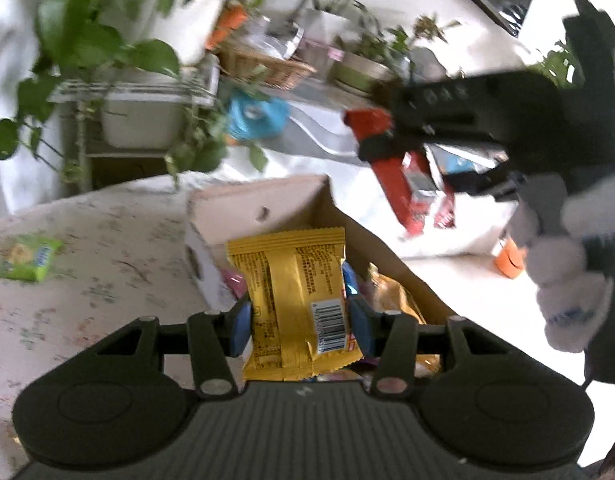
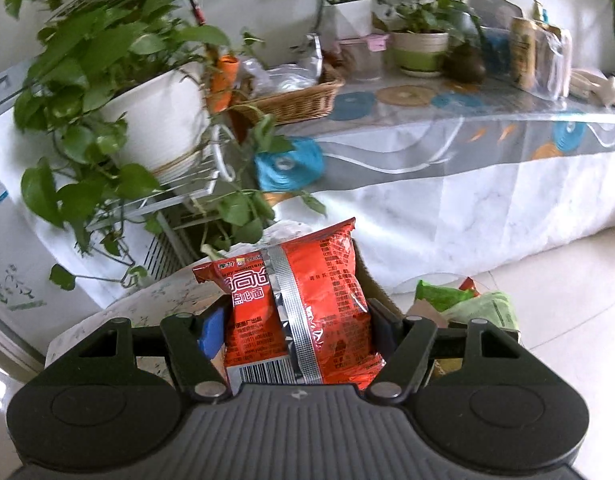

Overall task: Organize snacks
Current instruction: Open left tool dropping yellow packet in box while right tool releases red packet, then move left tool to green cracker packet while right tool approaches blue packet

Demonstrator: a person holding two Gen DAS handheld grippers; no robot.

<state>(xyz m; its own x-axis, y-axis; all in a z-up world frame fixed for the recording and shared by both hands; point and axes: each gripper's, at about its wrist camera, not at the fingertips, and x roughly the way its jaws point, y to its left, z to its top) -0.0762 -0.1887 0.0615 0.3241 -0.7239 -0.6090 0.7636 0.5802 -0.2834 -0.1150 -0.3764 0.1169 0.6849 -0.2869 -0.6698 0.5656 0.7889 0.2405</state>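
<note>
My left gripper (image 1: 301,320) is shut on a yellow snack packet (image 1: 295,300), held upright over an open cardboard box (image 1: 267,208) with several packets inside. A green snack packet (image 1: 27,258) lies on the floral tablecloth at the left. In the left wrist view, the right gripper (image 1: 403,160) comes in from the right above the box, carried by a white-gloved hand (image 1: 563,284), with a red packet (image 1: 391,168) in it. In the right wrist view, my right gripper (image 2: 297,328) is shut on that red snack packet (image 2: 307,304), held upright, back seam toward the camera.
Leafy potted plants (image 2: 107,80) on a wire stand rise just behind the table. A long cloth-covered side table (image 2: 447,152) holds a wicker basket (image 2: 295,100), pots and jars. Green bags (image 2: 467,304) lie low on the right over the tiled floor.
</note>
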